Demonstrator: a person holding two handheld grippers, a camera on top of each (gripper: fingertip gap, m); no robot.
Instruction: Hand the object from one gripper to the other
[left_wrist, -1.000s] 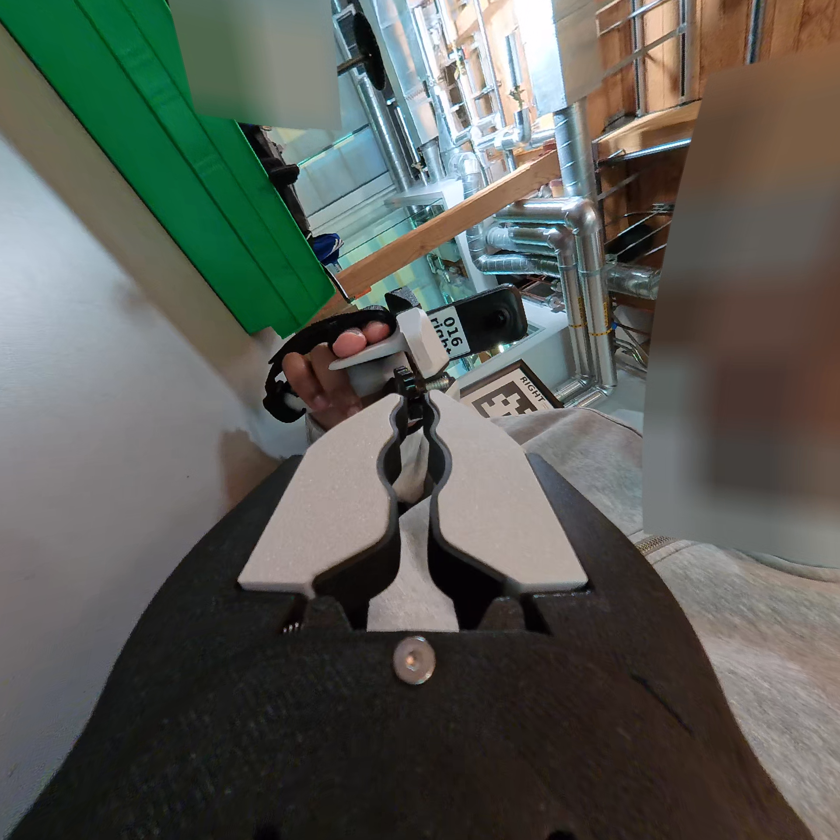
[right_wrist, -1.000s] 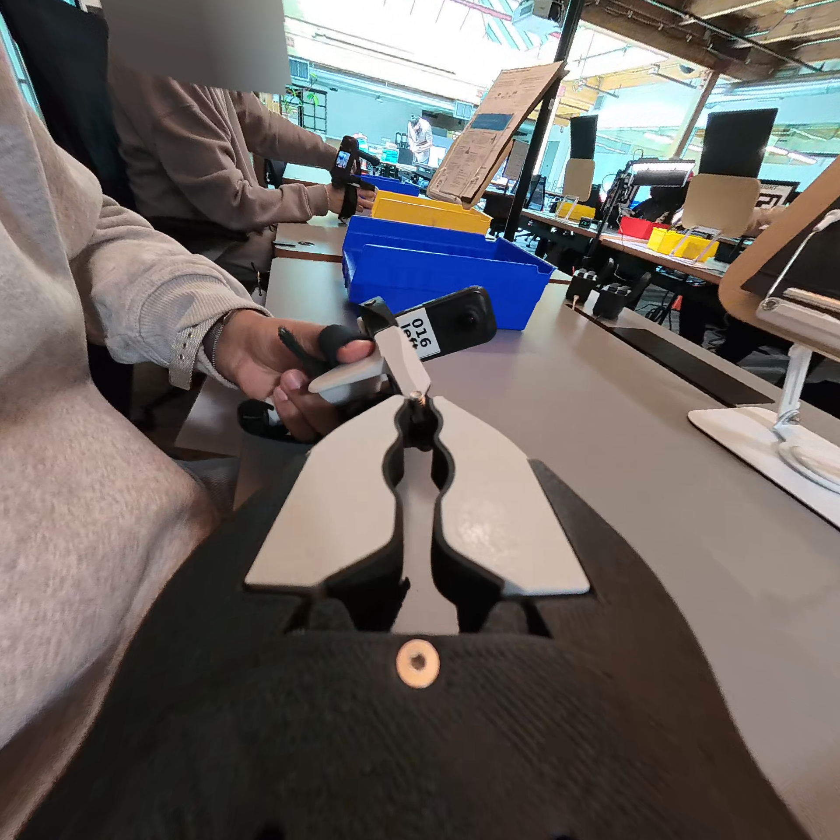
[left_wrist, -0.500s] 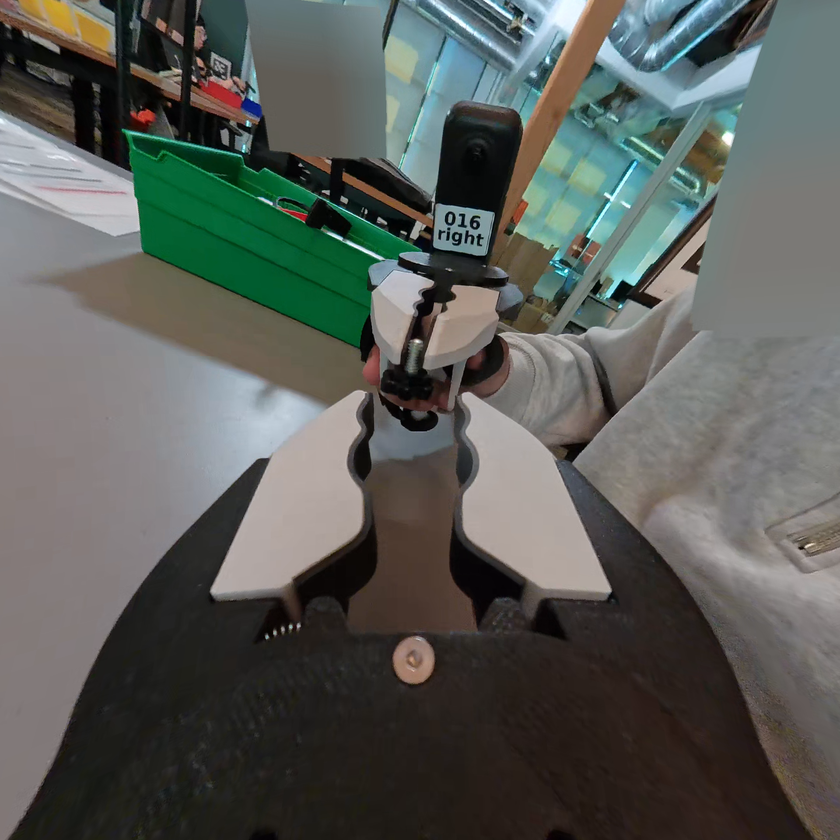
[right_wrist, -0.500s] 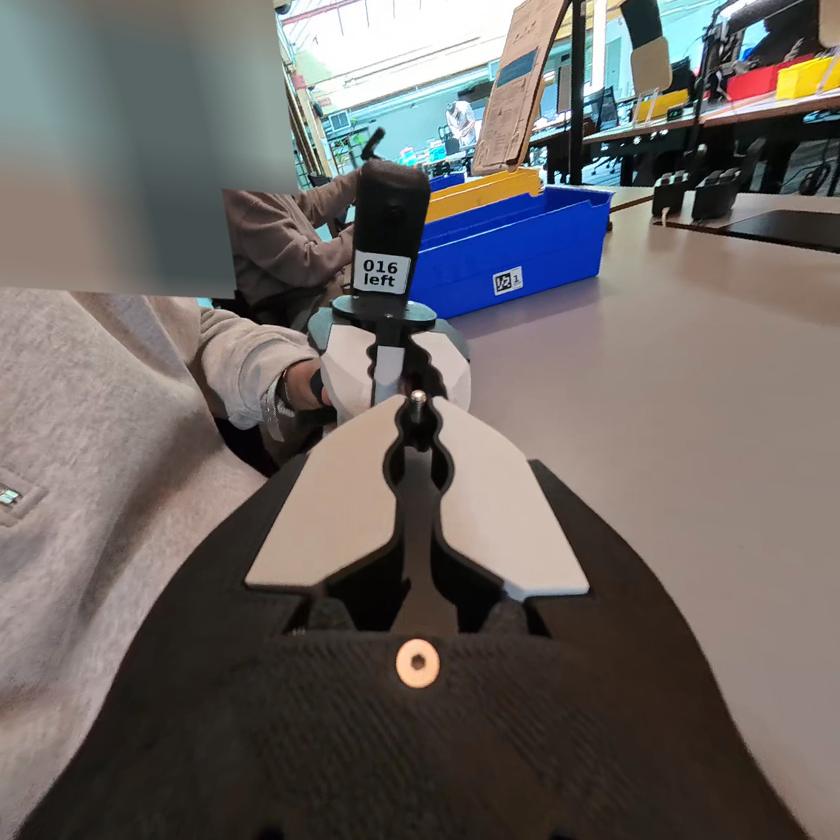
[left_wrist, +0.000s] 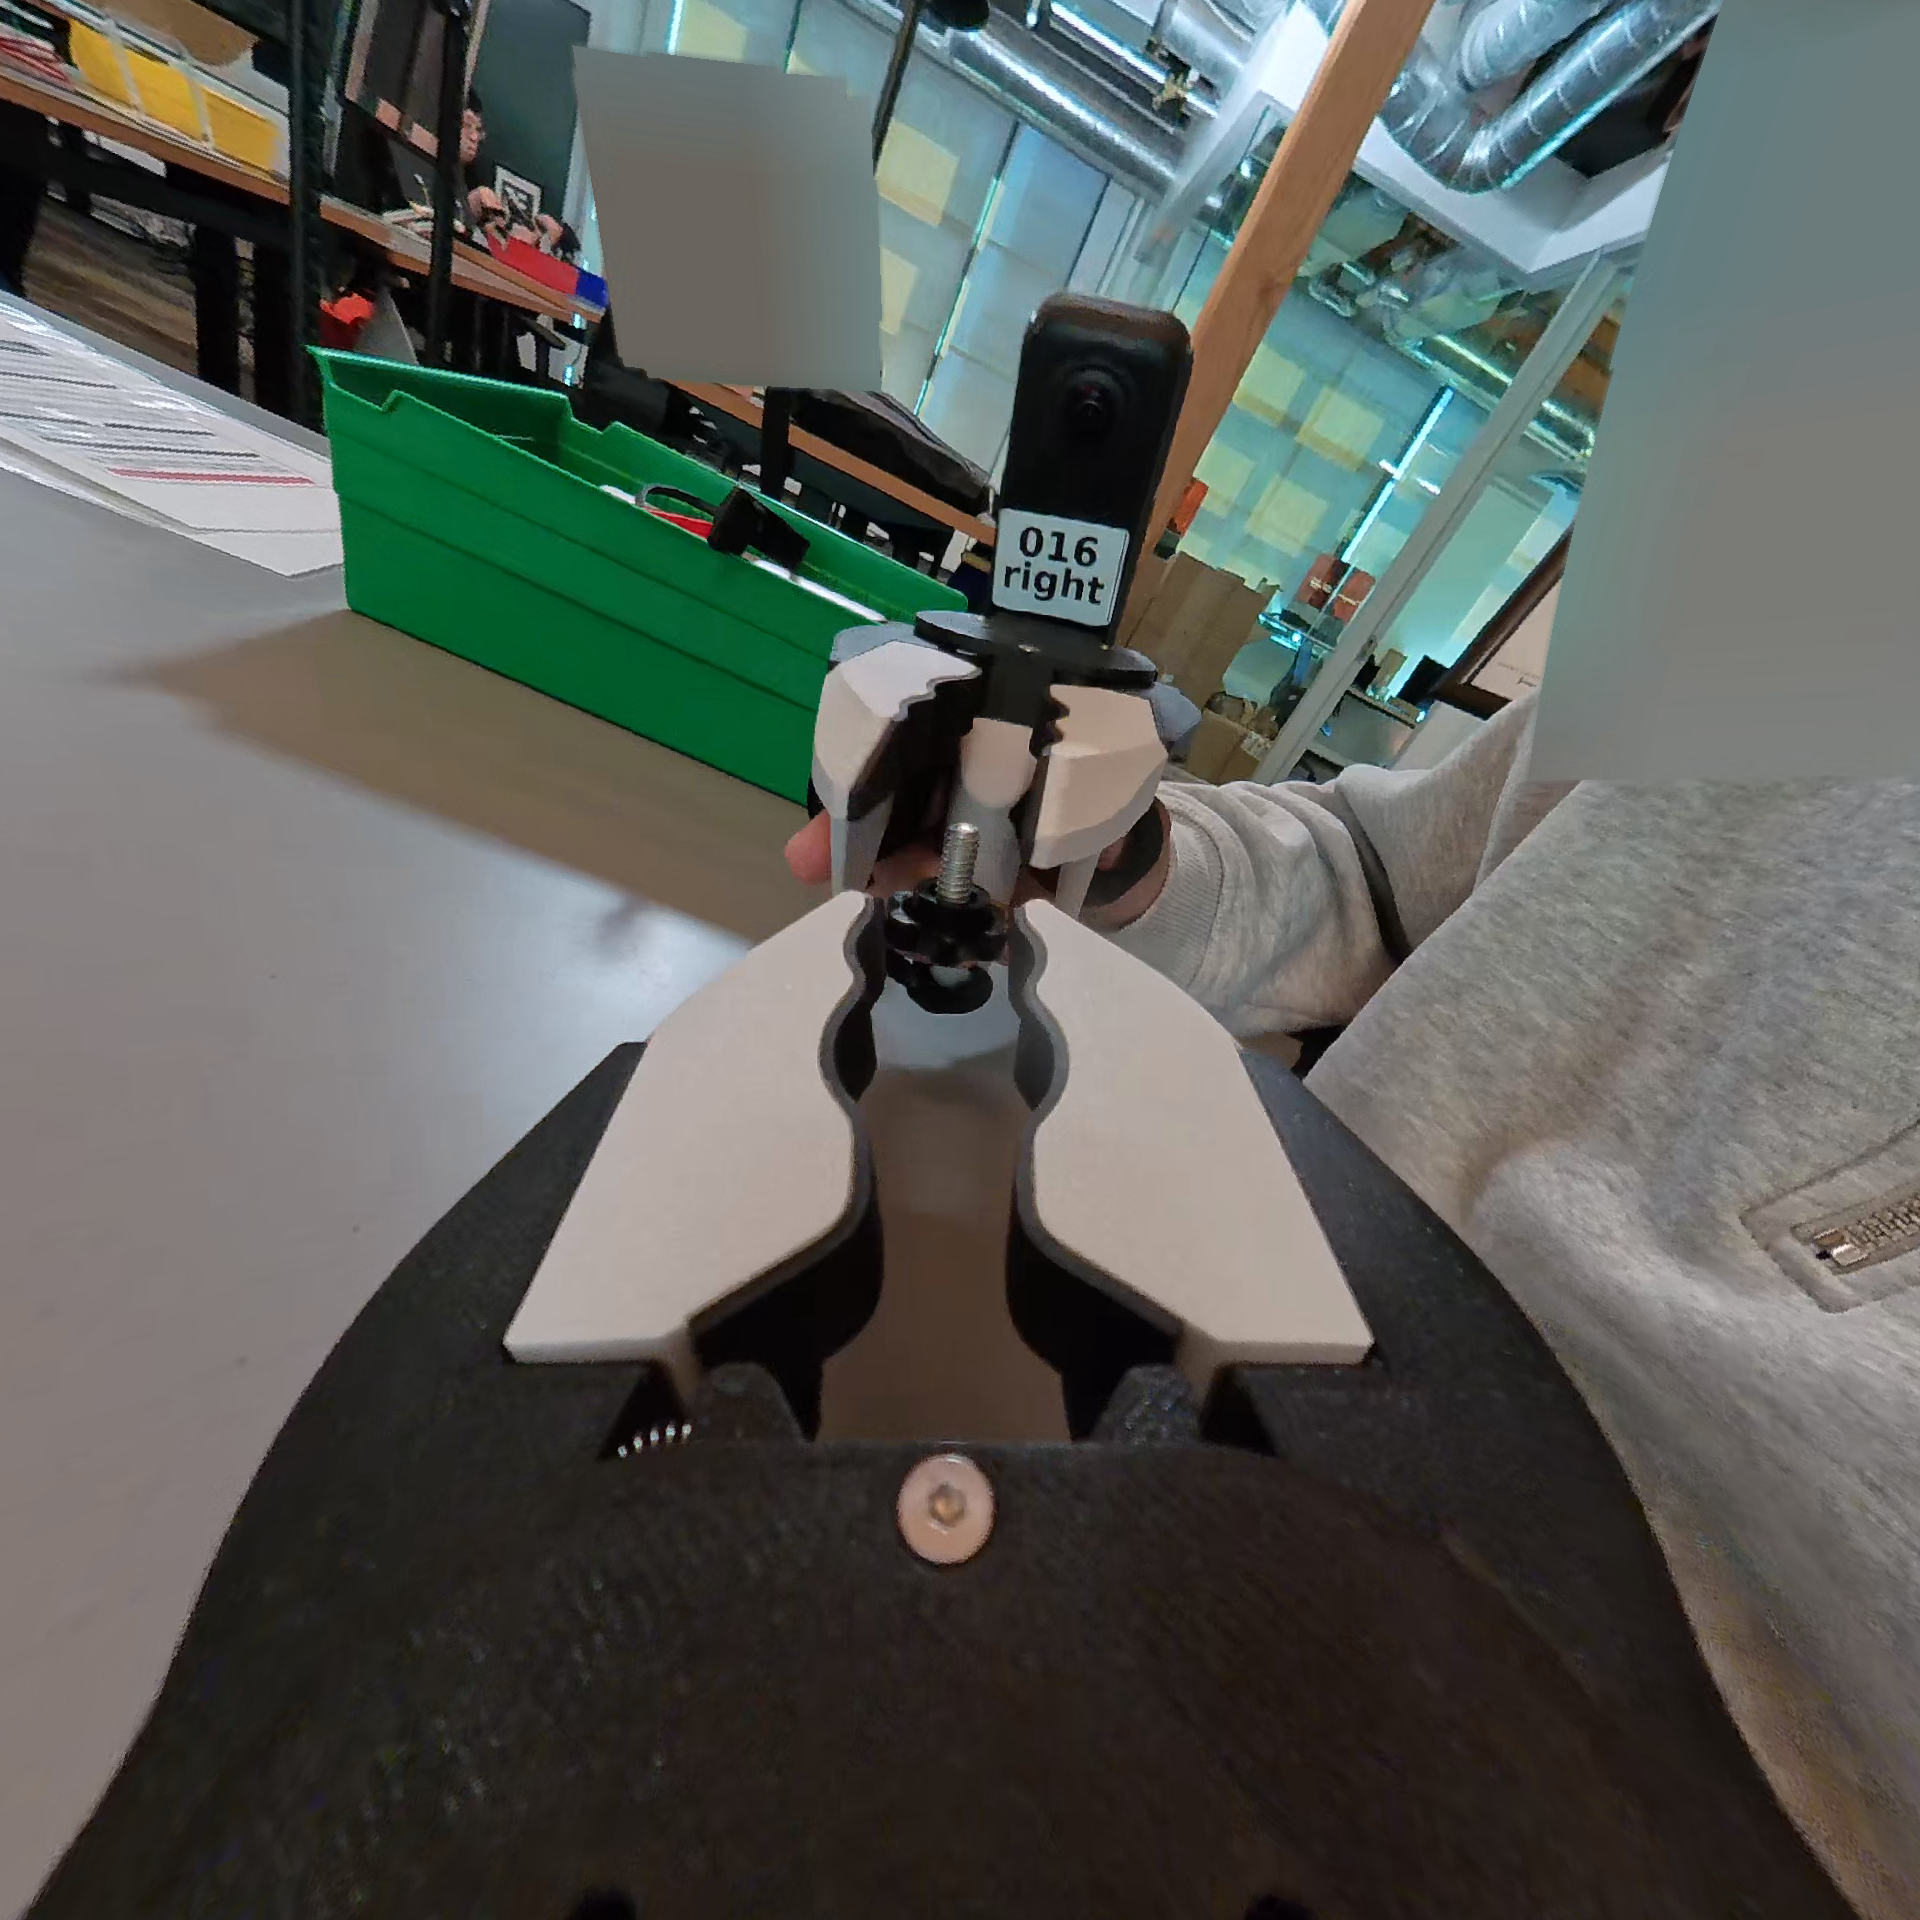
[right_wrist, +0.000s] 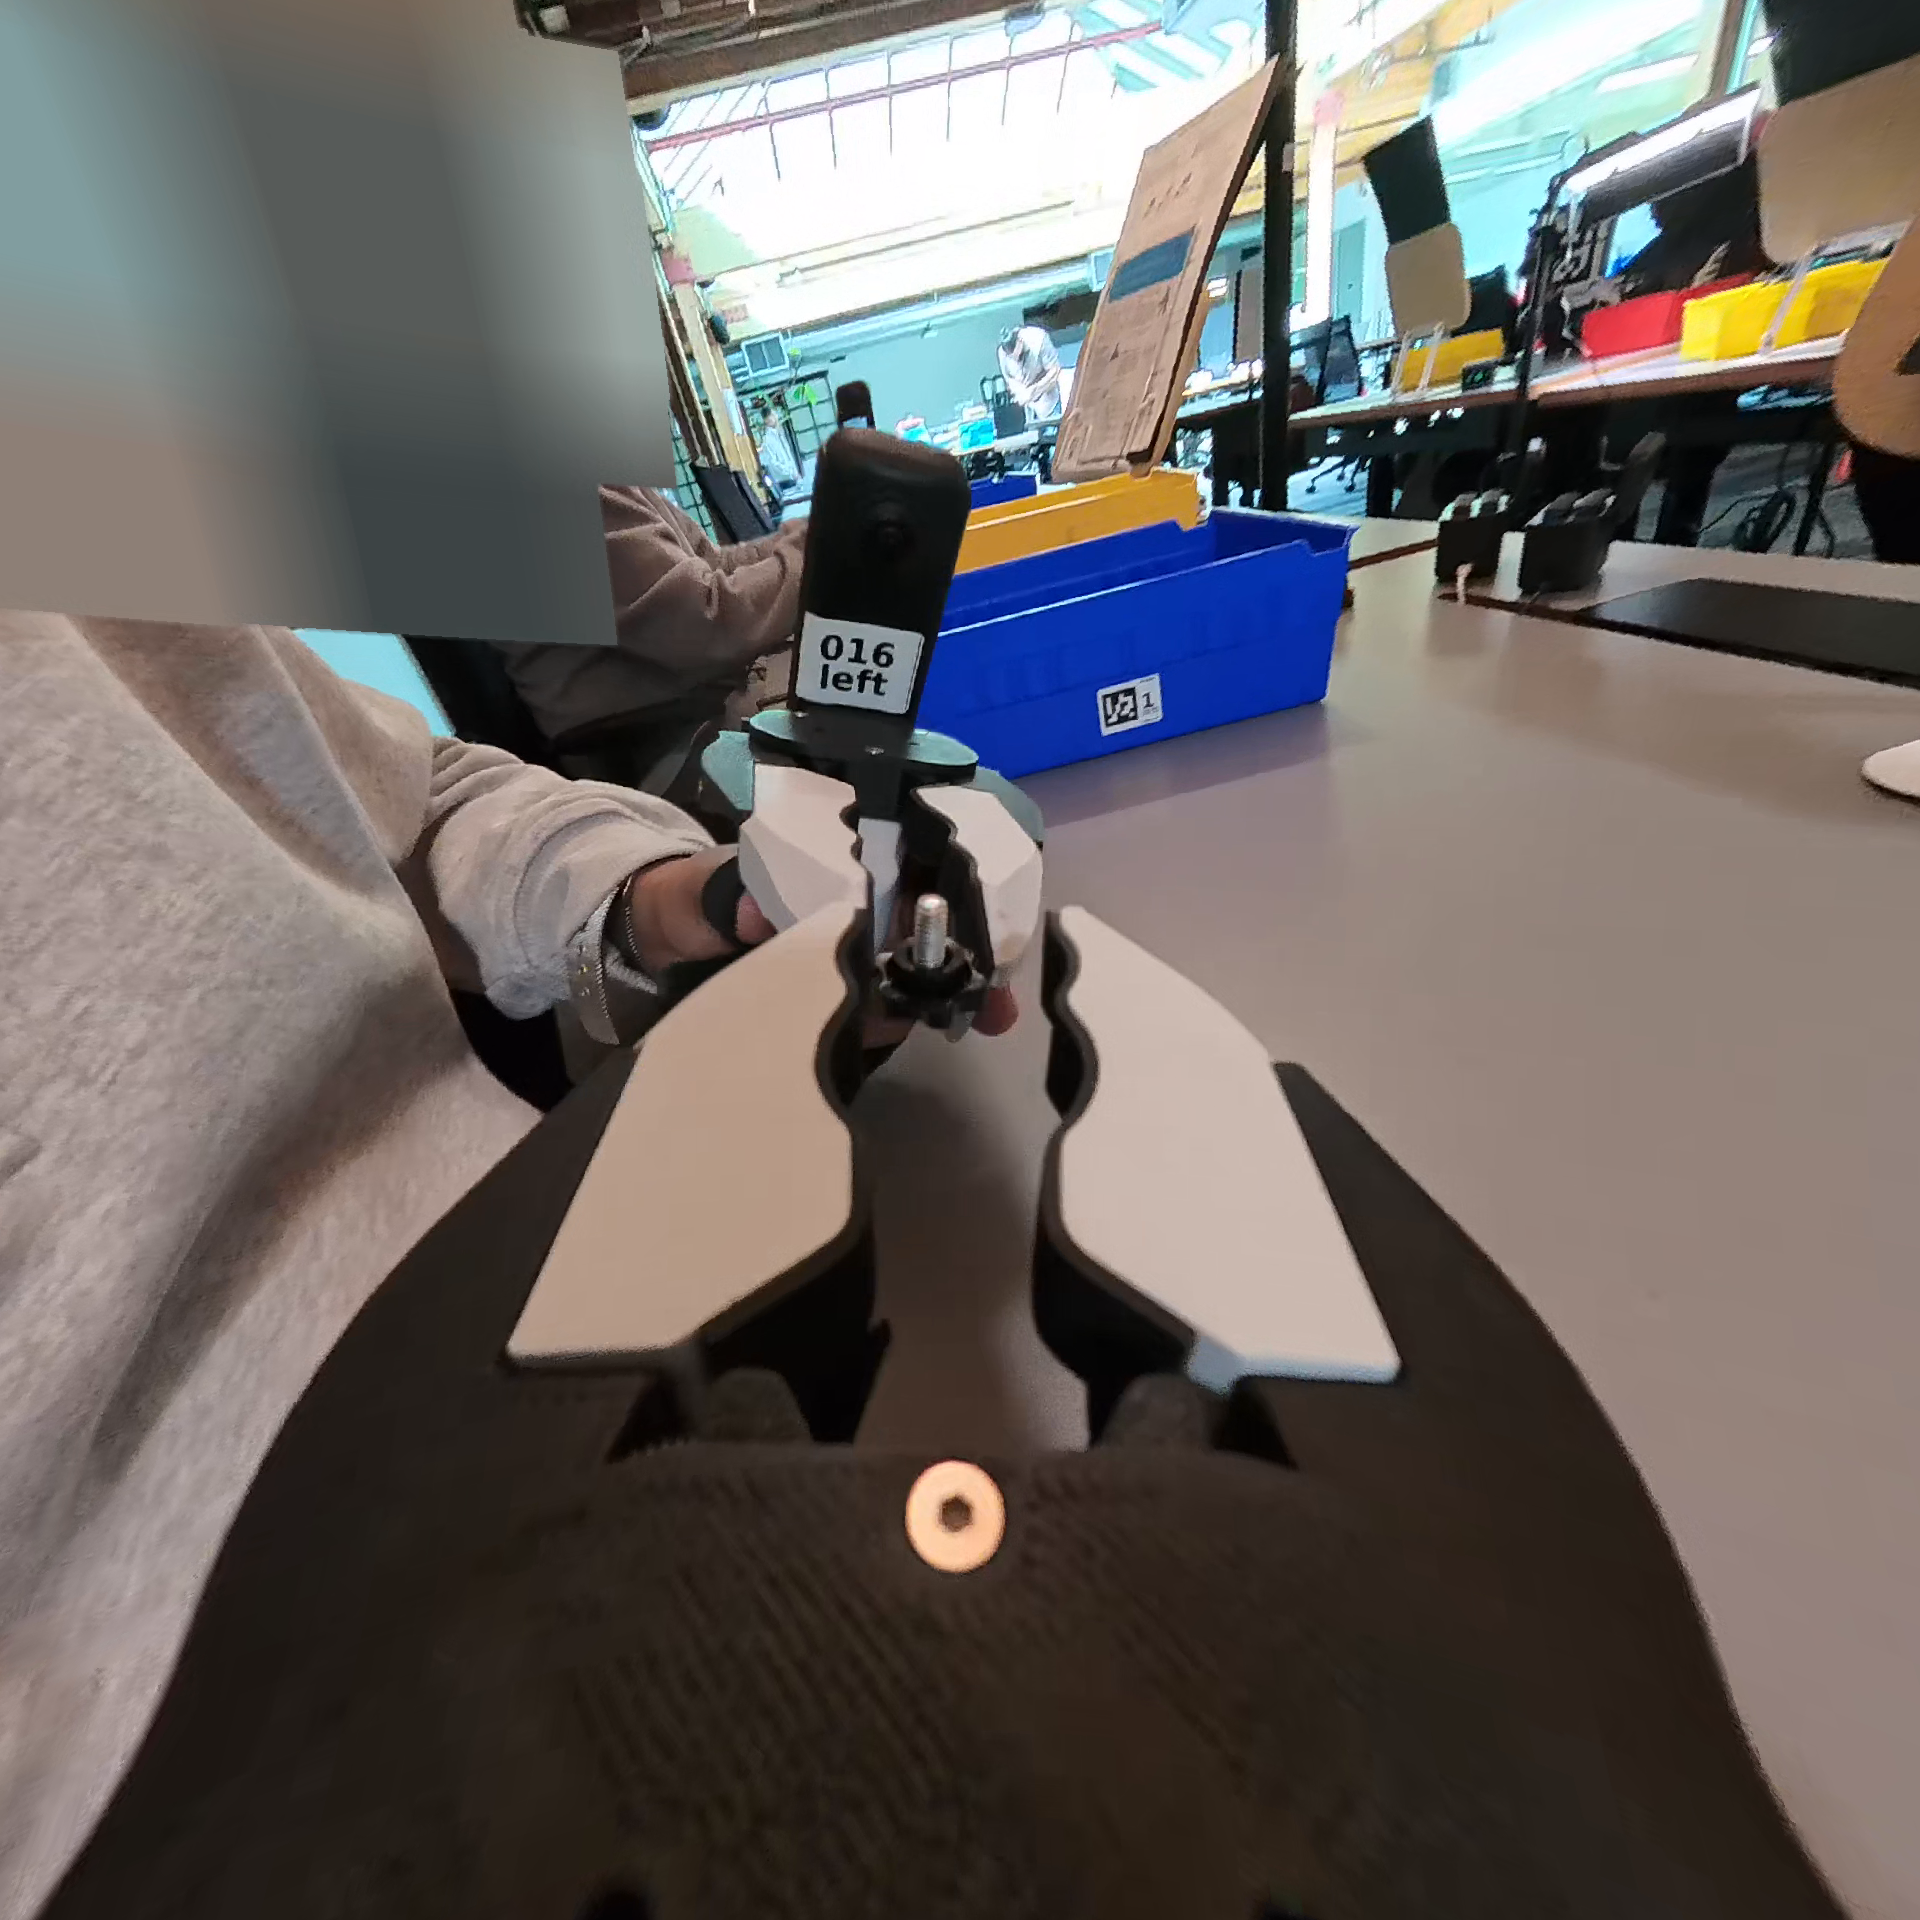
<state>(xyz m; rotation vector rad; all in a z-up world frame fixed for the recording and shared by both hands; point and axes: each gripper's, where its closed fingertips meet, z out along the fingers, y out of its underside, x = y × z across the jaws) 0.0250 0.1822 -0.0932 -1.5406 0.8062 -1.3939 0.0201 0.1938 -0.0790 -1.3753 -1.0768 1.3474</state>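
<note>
Wrist views face each other closely, sharing the knob screw (left_wrist: 943, 940).

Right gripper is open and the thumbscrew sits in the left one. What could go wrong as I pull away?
1. The left gripper pinches the thumbscrew only by its black knob, at the very fingertips; a jolt might twist it loose onto the table.
2. The open right gripper flanks the knob, closer on one side; a sideways retreat could knock it. Back straight out.
</note>
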